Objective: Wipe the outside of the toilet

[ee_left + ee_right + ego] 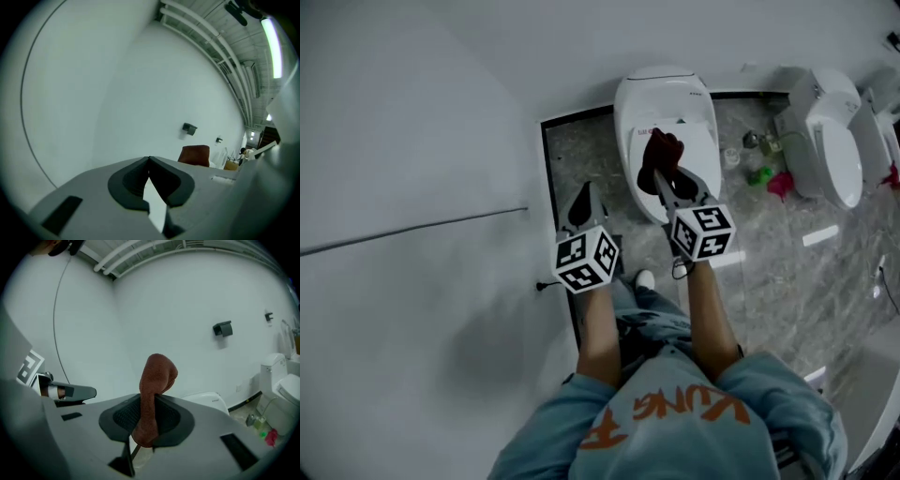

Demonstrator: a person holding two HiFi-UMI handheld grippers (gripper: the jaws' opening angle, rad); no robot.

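Note:
A white toilet (667, 103) with its lid down stands against the wall, straight ahead in the head view. My right gripper (660, 174) is shut on a dark red cloth (662, 152), which hangs over the front of the lid. In the right gripper view the cloth (155, 380) sticks up from between the jaws, and the toilet (209, 400) shows just behind them. My left gripper (584, 193) is held left of the toilet, above the floor. Its jaws meet at the tips with nothing between them (149, 160).
A second white toilet (831, 141) stands to the right, with small bottles and green and pink items (763, 174) on the marble floor between the two. A black border (547, 169) edges the floor by the white wall at left. A dark holder (222, 328) hangs on the wall.

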